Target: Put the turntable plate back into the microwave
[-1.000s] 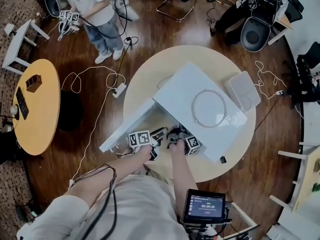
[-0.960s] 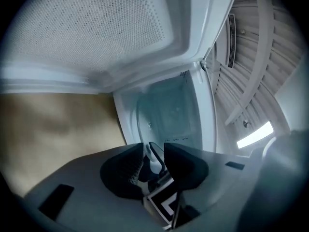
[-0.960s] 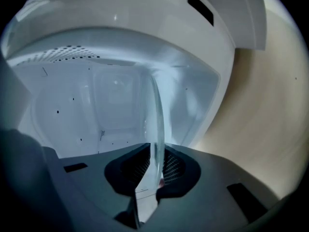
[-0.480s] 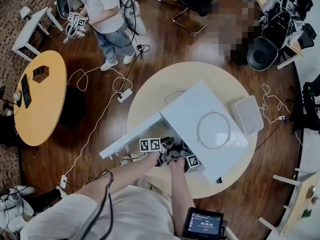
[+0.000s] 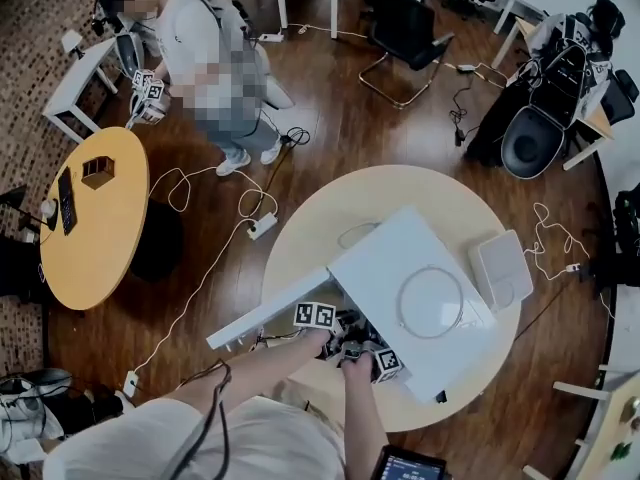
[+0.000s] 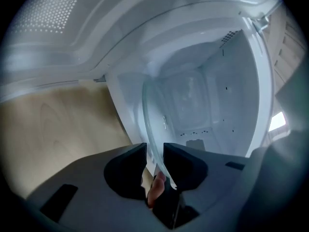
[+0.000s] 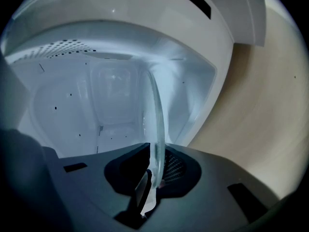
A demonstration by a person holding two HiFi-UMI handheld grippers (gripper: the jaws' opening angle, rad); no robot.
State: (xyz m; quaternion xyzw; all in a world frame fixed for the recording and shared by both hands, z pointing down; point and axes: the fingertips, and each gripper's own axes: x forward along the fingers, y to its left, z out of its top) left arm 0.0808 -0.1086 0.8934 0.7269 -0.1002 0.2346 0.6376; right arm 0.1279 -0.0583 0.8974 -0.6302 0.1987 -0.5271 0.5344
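A person stands at a round table (image 5: 322, 206) facing a white microwave (image 5: 420, 268) in the lower middle of the frame, its door (image 5: 268, 314) open. The left gripper (image 6: 154, 154) and right gripper (image 7: 154, 157) each pinch the rim of the glass plate (image 7: 157, 111), holding it at the oven's opening.

The round beige table (image 5: 300, 230) bears a white microwave (image 5: 400, 268), whose open cavity stands around the fingers of the left gripper (image 6: 154, 148) and right gripper (image 7: 155, 151). Beyond the fingers to the right, a flat white box (image 5: 499, 266) lies just beside the microwave. A thin cable loop (image 5: 352, 235) lies ahead, to the left.
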